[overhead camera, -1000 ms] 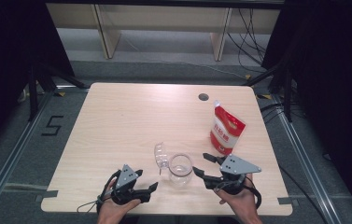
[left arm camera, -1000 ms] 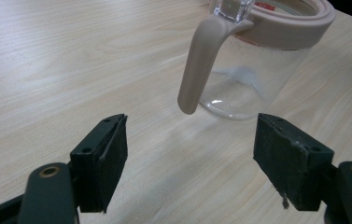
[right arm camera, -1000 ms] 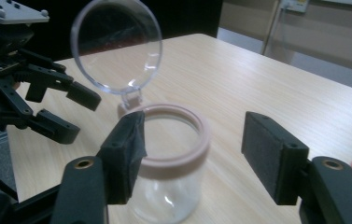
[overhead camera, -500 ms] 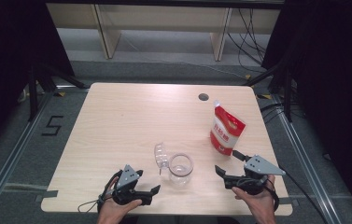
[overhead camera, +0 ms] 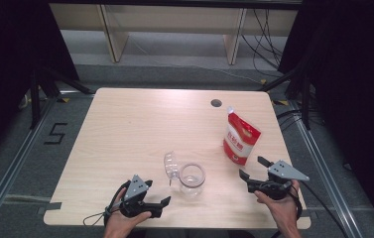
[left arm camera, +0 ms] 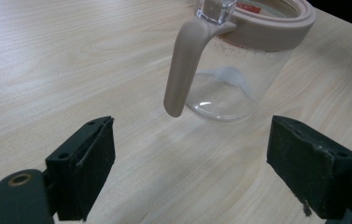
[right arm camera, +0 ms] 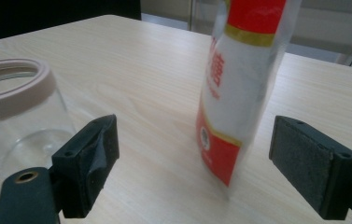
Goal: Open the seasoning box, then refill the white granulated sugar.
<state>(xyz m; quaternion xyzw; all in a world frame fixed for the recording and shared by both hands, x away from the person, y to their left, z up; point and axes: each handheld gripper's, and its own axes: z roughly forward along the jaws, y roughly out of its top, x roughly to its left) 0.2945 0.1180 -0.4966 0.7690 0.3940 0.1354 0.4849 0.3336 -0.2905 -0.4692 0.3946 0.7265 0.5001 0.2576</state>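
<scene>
A clear glass jar (overhead camera: 192,179) with a beige rim stands near the table's front middle, its clear lid (overhead camera: 170,166) swung open to the left. In the left gripper view the jar (left arm camera: 229,79) and its beige clasp (left arm camera: 182,70) sit just ahead of my left gripper (left arm camera: 190,172). That gripper (overhead camera: 157,195) is open, its jaws just widened, with nothing between them. A red-and-white pouch (overhead camera: 241,138) stands upright at the right. My right gripper (overhead camera: 253,168) is open below it. Its jaws have just been opening; the pouch (right arm camera: 239,93) stands ahead of the gap, untouched.
The light wooden table (overhead camera: 140,124) has a round cable hole (overhead camera: 216,103) near its far edge. Beyond the far edge are a grey floor and wooden shelf legs. The jar (right arm camera: 15,116) lies to the left of the right gripper.
My right gripper has drawn away from the jar, moving right toward the table's front right, and its jaws have opened wider. The left gripper stayed in place.
</scene>
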